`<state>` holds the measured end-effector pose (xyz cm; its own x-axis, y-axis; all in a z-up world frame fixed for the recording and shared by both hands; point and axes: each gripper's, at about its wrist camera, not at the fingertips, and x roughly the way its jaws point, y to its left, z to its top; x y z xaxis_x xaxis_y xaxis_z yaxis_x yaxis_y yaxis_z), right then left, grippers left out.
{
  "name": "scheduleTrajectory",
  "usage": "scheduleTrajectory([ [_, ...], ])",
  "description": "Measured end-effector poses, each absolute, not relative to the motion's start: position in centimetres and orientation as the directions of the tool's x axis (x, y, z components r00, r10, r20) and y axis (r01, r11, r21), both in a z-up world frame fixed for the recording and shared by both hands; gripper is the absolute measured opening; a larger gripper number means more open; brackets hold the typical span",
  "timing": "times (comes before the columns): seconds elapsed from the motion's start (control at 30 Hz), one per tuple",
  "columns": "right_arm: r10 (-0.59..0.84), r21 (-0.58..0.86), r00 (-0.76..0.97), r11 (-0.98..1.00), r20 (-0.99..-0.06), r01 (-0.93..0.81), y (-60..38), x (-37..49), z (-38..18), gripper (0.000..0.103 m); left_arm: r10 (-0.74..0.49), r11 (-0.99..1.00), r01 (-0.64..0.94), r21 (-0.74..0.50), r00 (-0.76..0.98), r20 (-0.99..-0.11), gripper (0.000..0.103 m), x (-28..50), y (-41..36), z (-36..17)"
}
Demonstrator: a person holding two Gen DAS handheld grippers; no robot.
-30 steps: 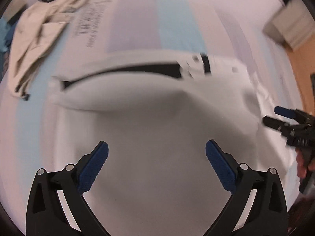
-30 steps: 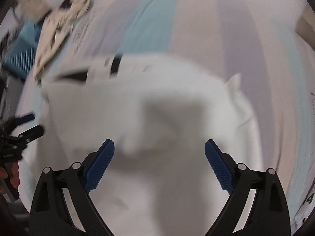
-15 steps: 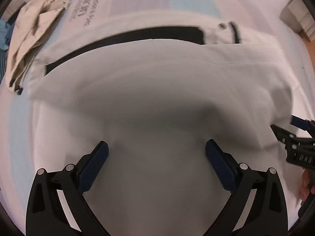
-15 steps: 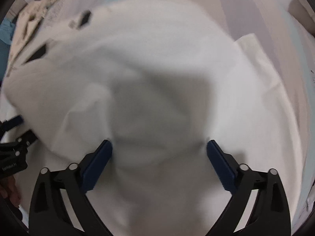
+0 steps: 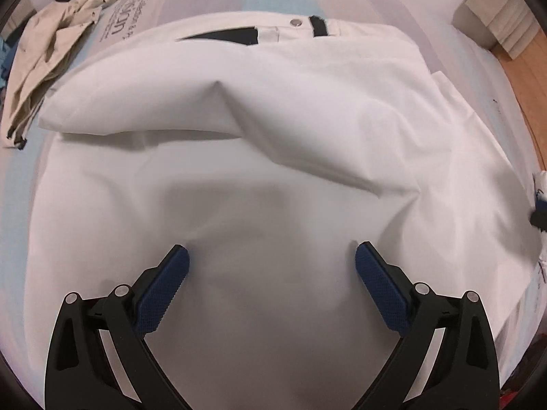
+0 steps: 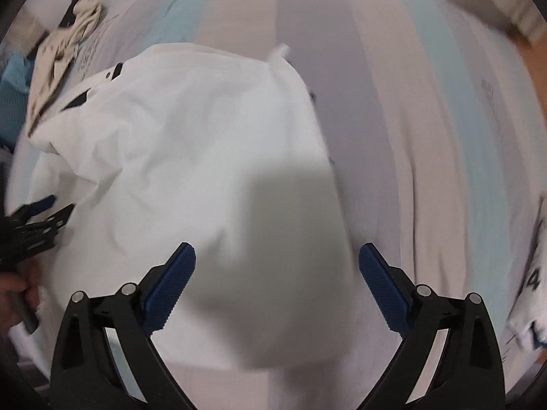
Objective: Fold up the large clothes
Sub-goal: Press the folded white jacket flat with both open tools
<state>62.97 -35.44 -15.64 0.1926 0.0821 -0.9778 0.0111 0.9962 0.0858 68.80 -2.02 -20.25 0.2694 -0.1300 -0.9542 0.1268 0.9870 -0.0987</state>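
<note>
Both grippers have their jaws wide apart and hold nothing. The left gripper (image 5: 270, 270) hovers over the white trousers (image 5: 273, 157), which lie spread on a striped sheet (image 6: 393, 109) in pale blue, lilac and white. One fold of the white cloth lies across the upper part, and the waistband (image 5: 301, 29) with a metal button and black trim is at the far side. The right gripper (image 6: 277, 270) is above the near right part of the same garment (this view is somewhat blurred). A beige garment (image 5: 51, 48) lies crumpled at the far left, apart from the trousers.
</note>
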Motion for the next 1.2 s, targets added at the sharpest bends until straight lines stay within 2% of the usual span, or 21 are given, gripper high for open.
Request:
scheduleTrajectory([
  [0.2, 0.296, 0.314, 0.132, 0.940, -0.946, 0.137, -40.2, 62.8, -19.6, 0.094, -0.140, 0.987, 0.113, -0.116, 0.238, -0.961, 0.098, 69.4, -1.7, -20.9],
  [0.33, 0.466, 0.473, 0.087, 0.856, -0.881, 0.207, -41.4, 63.8, -23.0, 0.094, -0.120, 0.990, 0.102, -0.100, 0.212, -0.970, 0.098, 70.0, -1.8, -21.2],
  [0.43, 0.562, 0.561, 0.052, 0.807, -0.825, 0.183, -40.1, 64.7, -24.4, 0.094, -0.112, 0.991, 0.099, -0.095, 0.182, -0.977, 0.098, 70.6, -1.9, -21.3],
  [0.63, 0.592, 0.584, -0.020, 0.799, -0.805, 0.147, -39.2, 66.0, -26.7, 0.094, -0.104, 0.993, 0.076, -0.095, 0.137, -0.985, 0.098, 72.2, -1.8, -21.8],
  [1.0, 0.632, 0.626, -0.011, 0.770, -0.775, 0.119, -39.6, 66.1, -26.6, 0.093, -0.105, 0.992, 0.084, -0.092, 0.157, -0.982, 0.098, 72.6, -1.6, -22.0],
  [1.1, 0.592, 0.587, -0.022, 0.803, -0.806, 0.104, -38.1, 66.5, -26.5, 0.082, -0.105, 0.992, 0.088, -0.092, 0.159, -0.982, 0.098, 72.8, -1.5, -22.1],
  [1.13, 0.568, 0.564, -0.026, 0.820, -0.822, 0.095, -37.7, 66.6, -26.4, 0.075, -0.106, 0.992, 0.088, -0.093, 0.160, -0.981, 0.098, 72.8, -1.5, -22.1],
  [1.2, 0.530, 0.526, -0.035, 0.846, -0.847, 0.091, -37.1, 66.6, -26.3, 0.067, -0.106, 0.991, 0.092, -0.092, 0.165, -0.981, 0.098, 72.5, -1.5, -22.2],
])
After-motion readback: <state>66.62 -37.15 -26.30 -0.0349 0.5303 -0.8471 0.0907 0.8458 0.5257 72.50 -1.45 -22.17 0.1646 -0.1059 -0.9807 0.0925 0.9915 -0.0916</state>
